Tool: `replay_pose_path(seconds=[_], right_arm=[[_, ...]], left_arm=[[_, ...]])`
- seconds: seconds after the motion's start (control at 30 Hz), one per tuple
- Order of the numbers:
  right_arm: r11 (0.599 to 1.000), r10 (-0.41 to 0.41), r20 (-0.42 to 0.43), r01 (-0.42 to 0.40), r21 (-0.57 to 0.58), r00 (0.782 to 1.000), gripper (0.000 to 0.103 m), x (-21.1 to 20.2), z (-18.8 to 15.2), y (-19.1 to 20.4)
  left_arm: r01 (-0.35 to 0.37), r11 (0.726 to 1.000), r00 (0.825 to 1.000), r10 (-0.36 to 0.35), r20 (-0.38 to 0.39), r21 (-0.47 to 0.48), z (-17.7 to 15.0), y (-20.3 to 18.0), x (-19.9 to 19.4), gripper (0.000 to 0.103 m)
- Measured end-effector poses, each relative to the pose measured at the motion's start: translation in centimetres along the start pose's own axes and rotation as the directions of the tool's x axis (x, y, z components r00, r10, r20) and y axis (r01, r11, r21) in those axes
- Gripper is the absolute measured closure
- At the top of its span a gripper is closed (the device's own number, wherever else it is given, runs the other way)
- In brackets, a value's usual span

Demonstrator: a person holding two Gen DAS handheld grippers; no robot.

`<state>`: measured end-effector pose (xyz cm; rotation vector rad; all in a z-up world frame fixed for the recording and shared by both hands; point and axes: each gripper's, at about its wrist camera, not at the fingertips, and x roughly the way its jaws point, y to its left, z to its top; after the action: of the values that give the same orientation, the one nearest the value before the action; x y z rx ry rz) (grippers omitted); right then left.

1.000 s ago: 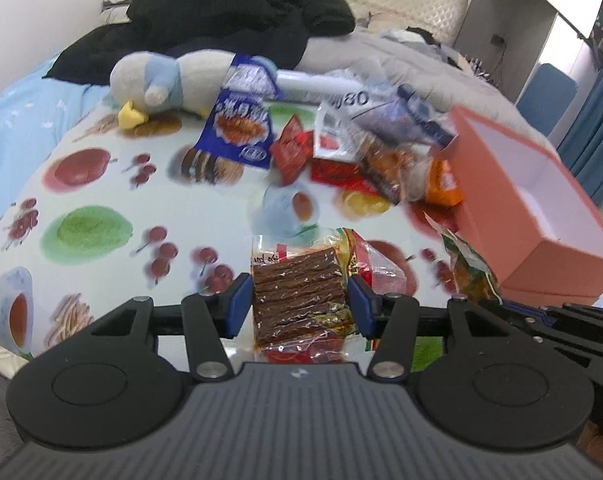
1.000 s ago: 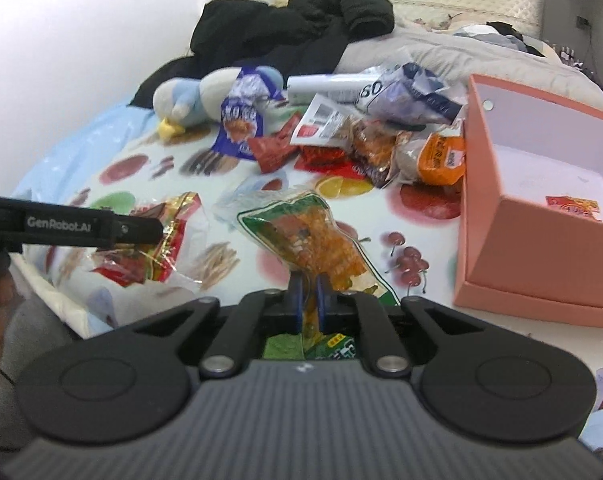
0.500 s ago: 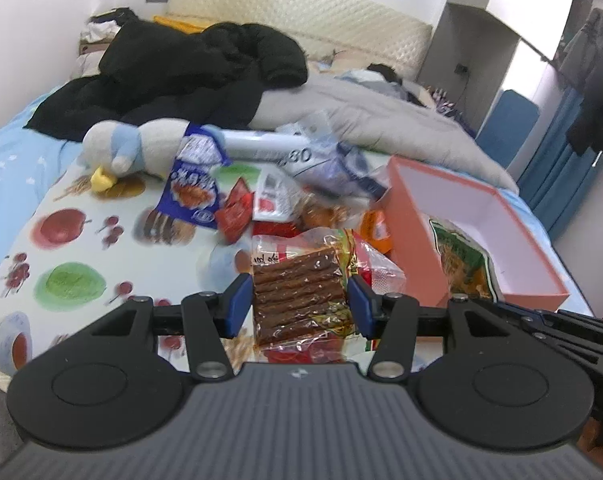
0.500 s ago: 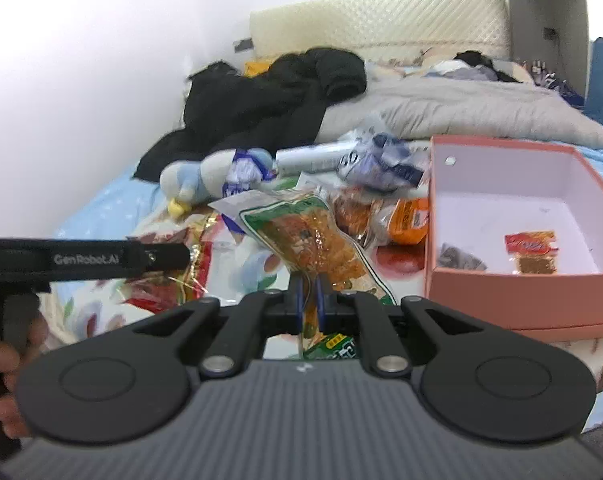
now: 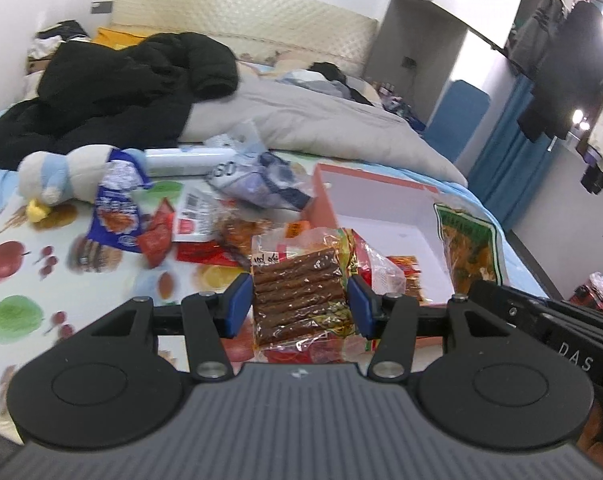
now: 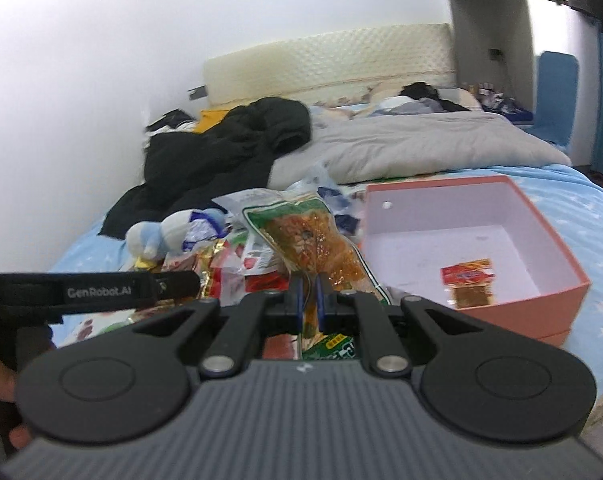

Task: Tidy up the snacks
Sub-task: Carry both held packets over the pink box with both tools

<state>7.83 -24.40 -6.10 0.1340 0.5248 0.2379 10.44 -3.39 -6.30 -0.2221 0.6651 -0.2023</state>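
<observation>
The left claw (image 5: 299, 304) pinches a brown snack pack (image 5: 297, 300); the right claw (image 6: 308, 300) pinches a green packet (image 6: 309, 240). Ahead, the pink box (image 6: 541, 316) holds one packet (image 6: 468, 282). Many snacks (image 5: 121, 216) remain on the bed.

I see the box (image 6: 541, 216) sitting on the bed (image 6: 573, 192). One small snack packet (image 6: 467, 282) lies inside the box, near its front wall. The snack pile (image 5: 205, 216) lies left of the box. The toy bird (image 5: 57, 182) lies left of the box too, past the pile. The coat (image 6: 221, 156) and the blanket (image 6: 421, 140) lie behind the box, with the coat to the left of the blanket.
</observation>
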Motion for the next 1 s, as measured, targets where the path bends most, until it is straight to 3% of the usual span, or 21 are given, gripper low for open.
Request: replay_pose_path(seconds=[0.2, 0.6, 1.0], right_arm=[[0.998, -0.054, 0.004, 0.054, 0.032, 0.999, 0.093, 0.5, 1.7, -3.2], [0.991, -0.103, -0.042, 0.106, 0.081, 0.994, 0.093, 7.2, 5.0, -9.8], [0.983, -0.121, -0.177, 0.143, 0.117, 0.977, 0.093, 16.3, 4.9, -16.0]], left_arm=[[0.045, 0.998, 0.999, -0.044, -0.031, 0.041, 2.4, -3.2, 3.9, 0.045], [0.089, 0.987, 0.991, -0.074, -0.113, 0.131, 8.4, -8.2, 16.1, 0.045], [0.122, 0.980, 0.970, -0.084, -0.228, 0.158, 9.5, -9.8, 28.2, 0.045]])
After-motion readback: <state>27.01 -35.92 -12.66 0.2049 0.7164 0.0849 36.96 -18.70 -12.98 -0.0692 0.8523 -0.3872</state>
